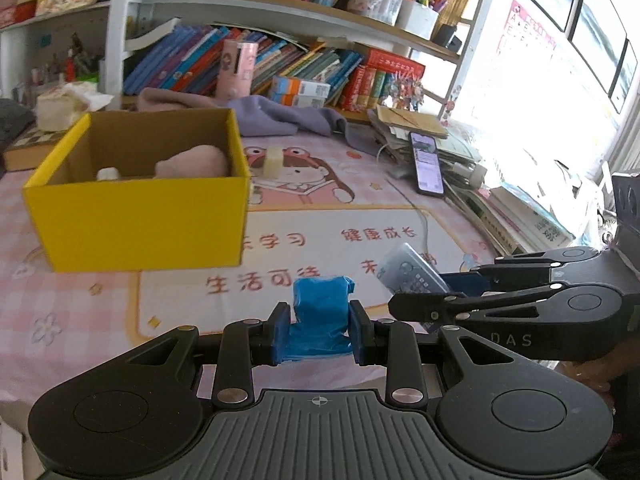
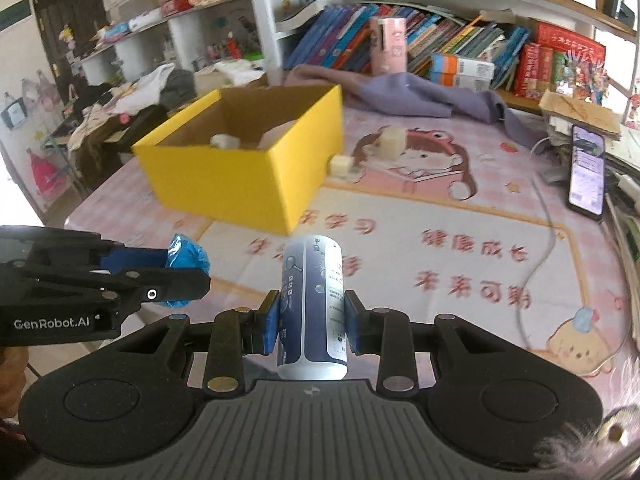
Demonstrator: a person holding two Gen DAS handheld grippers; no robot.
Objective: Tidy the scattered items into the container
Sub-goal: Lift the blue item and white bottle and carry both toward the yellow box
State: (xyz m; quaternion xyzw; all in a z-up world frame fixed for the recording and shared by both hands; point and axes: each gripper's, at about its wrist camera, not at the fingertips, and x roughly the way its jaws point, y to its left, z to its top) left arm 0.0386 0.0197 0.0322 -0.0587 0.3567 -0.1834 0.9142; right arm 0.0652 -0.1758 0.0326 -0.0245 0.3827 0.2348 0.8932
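My left gripper (image 1: 319,316) is shut on a crumpled blue plastic bundle (image 1: 320,304), low in the left wrist view. In the right wrist view, my right gripper (image 2: 313,300) is shut on a blue and white bottle (image 2: 314,280) that lies along the fingers. Each gripper shows in the other's view: the right gripper (image 1: 424,290) with the bottle (image 1: 408,270), the left gripper (image 2: 188,266) with the bundle (image 2: 186,258). The yellow cardboard box (image 1: 136,220) (image 2: 224,184) stands open ahead and holds a pink item (image 1: 192,162) and a small white item (image 1: 108,174). Two cream blocks (image 2: 390,142) (image 2: 341,166) lie on the mat beside the box.
A pink cartoon mat (image 2: 460,216) covers the table. A lit phone (image 2: 587,174) with a white cable lies at the right by stacked books and papers (image 1: 520,208). A purple cloth (image 2: 432,96) is heaped behind the box, below shelves of books (image 1: 280,64).
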